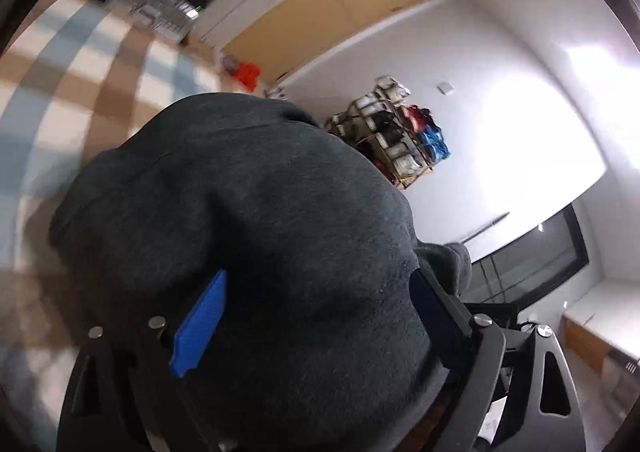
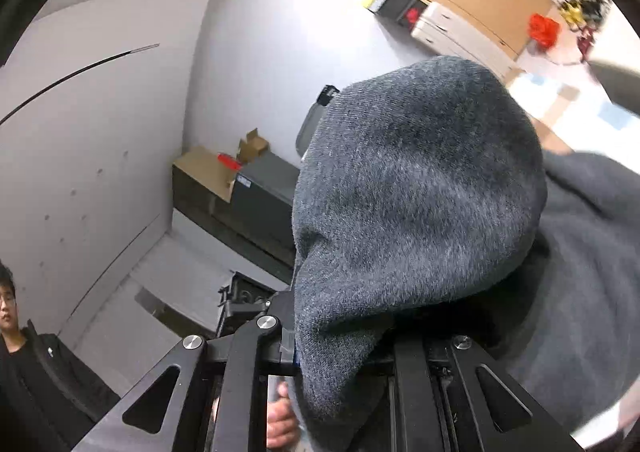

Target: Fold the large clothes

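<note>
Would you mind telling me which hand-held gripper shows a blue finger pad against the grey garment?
The left hand-held gripper: a blue pad shows beside the grey garment; the right's pads are covered.

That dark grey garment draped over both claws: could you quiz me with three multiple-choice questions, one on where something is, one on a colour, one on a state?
1. Where does the checked floor show in the left wrist view?
A. left of the garment
B. right of the garment
C. nowhere

2. What colour is the pad on the left claw's finger?
A. red
B. blue
C. yellow

3. How does the garment sit on the right claw?
A. folded flat on a table
B. lying beside it, untouched
C. bunched up over the fingers

Answers:
1. A: the checked floor fills the area left of the dark grey garment.
2. B: the left claw shows a blue pad against the cloth.
3. C: on the right claw the garment humps up and hides the fingertips.
</note>
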The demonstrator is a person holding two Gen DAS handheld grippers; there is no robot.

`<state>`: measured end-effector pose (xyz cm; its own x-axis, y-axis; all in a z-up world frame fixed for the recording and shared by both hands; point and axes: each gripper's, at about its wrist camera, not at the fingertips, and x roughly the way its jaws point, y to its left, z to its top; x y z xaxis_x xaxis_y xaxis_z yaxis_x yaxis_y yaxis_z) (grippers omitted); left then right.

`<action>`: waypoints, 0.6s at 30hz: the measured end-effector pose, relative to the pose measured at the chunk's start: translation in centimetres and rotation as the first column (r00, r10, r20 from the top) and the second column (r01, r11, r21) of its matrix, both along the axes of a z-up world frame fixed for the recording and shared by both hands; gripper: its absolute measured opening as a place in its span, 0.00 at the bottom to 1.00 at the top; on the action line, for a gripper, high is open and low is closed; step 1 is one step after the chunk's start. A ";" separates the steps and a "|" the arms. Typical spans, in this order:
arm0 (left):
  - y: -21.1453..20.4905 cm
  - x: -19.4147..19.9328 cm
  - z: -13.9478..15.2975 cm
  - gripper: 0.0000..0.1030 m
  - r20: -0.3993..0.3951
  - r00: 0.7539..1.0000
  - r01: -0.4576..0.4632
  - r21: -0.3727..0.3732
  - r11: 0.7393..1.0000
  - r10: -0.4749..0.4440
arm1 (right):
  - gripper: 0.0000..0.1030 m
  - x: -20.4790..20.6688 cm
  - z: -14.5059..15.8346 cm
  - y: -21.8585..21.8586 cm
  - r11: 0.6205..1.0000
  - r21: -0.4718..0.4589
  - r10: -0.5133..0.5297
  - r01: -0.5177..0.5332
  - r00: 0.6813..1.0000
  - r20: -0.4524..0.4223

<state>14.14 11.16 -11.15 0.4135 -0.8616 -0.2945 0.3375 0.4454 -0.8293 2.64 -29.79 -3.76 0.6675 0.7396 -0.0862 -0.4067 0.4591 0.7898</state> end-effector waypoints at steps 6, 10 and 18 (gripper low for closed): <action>-7.3 3.1 3.6 0.85 0.057 0.992 0.105 0.067 0.992 -0.109 | 0.15 -0.3 -0.9 -5.9 0.990 0.076 -0.119 0.119 0.993 -0.004; -12.6 5.3 3.3 0.85 0.050 0.983 0.166 0.163 0.972 -0.177 | 0.15 -0.4 -4.0 -9.8 0.973 0.114 -0.192 0.200 0.978 -0.081; -15.4 6.0 1.0 0.85 -0.002 0.982 0.182 0.288 0.940 -0.190 | 0.14 0.6 -8.6 -12.7 0.977 0.047 -0.185 0.208 0.937 -0.295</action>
